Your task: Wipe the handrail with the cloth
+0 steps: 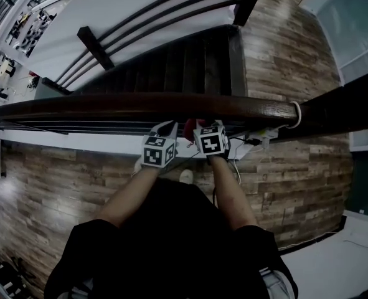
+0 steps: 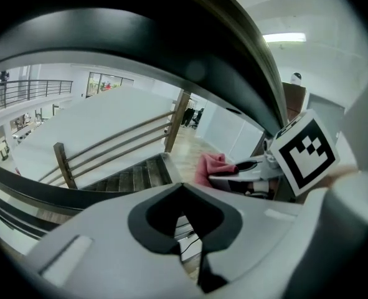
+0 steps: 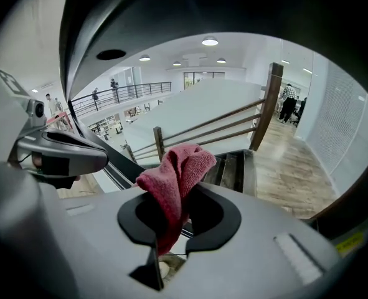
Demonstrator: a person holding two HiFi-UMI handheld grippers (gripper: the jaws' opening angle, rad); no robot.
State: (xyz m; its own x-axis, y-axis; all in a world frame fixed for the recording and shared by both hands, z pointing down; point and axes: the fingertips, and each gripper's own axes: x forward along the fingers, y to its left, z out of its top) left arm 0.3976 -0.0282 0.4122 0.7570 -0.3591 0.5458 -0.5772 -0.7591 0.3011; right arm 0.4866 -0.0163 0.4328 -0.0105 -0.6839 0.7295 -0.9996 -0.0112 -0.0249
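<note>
the red cloth [image 3: 179, 170] is clamped in the right claw [image 3: 171, 223]: the jaws are closed on its lower part, and the free upper part stands up out of the dark jaw recess in a bunched fold. in the head view the cloth [image 1: 188, 128] shows as a small red patch just under the near edge of the handrail [image 1: 140, 104], between the two claws; whether it touches the rail cannot be told. the handrail is a dark, rounded wooden bar that crosses the head view from left to right. the left claw [image 2: 182, 220] has its jaws closed against each other, with only floor showing through the recess. it is held just beside the right claw, under the same stretch of rail, and from its own view the cloth [image 2: 212, 166] appears to the right, ahead of the right claw's marker cube [image 2: 302, 151]. both marker cubes [image 1: 160, 149] sit side by side in the head view, with the person's bare forearms [image 1: 230, 195] running back to black sleeves. beyond the handrail a dark staircase [image 1: 171, 64] descends, bordered by a side railing [image 1: 146, 23] of wooden posts and bars. wooden floor [image 1: 283, 48] lies to the right of the stairs. a white cable [image 1: 297, 114] loops over the handrail near its right end.
</note>
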